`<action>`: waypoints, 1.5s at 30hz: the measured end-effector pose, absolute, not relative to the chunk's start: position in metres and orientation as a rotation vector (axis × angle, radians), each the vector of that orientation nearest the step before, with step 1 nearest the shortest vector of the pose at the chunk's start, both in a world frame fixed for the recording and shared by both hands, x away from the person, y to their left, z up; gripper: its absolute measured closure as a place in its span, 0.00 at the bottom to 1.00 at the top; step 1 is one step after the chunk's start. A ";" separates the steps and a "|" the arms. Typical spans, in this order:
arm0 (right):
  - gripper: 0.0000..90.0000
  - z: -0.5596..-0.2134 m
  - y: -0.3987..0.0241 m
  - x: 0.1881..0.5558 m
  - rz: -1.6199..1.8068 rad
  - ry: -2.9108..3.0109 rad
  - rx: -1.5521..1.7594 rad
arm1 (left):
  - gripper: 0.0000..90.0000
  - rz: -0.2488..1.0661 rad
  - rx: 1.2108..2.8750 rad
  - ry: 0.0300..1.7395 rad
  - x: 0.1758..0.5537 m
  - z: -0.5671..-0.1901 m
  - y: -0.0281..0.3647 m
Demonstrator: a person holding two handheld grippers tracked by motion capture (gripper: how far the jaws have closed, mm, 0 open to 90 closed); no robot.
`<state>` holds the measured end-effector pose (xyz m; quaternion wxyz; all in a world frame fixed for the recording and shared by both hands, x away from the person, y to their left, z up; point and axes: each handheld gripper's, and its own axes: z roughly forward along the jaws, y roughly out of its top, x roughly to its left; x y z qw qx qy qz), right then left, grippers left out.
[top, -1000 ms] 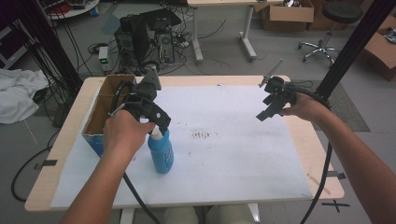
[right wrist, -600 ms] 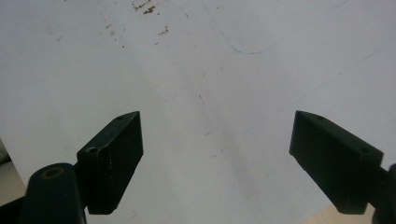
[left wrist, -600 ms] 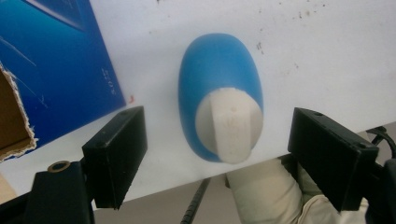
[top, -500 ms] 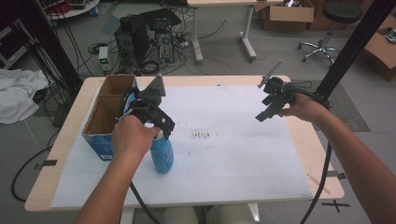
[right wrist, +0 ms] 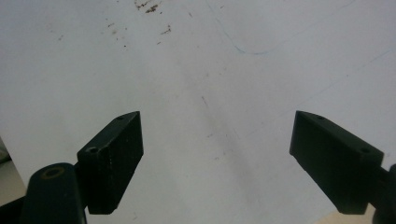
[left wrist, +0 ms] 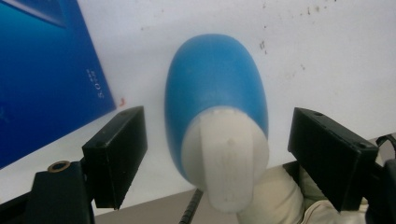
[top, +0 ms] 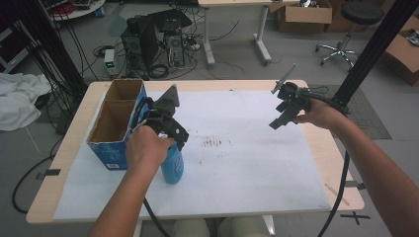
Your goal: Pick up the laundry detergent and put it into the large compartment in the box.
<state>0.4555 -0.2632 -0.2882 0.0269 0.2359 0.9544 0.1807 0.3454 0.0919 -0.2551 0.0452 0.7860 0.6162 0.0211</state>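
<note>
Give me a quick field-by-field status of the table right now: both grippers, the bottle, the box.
left gripper: open, jaws either side of the bottle's white cap, a gap showing on both sides
right gripper: open, holding nothing, above the white sheet
blue bottle: upright on the sheet, just right of the box
box: blue outside, open top, two compartments, near the table's left edge
white sheet: covers most of the table, dark specks near the middle
grasp: not yet closed
</note>
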 end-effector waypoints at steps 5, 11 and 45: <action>0.19 -0.290 -0.264 0.456 0.560 2.953 0.731 | 0.22 0.070 2.387 1.891 0.347 -0.262 0.093; 0.19 -0.292 -0.266 0.458 0.565 2.952 0.734 | 0.22 0.070 2.380 1.900 0.348 -0.268 0.093; 0.19 -0.298 -0.264 0.459 0.556 2.970 0.726 | 0.24 0.055 2.388 1.919 0.351 -0.295 0.089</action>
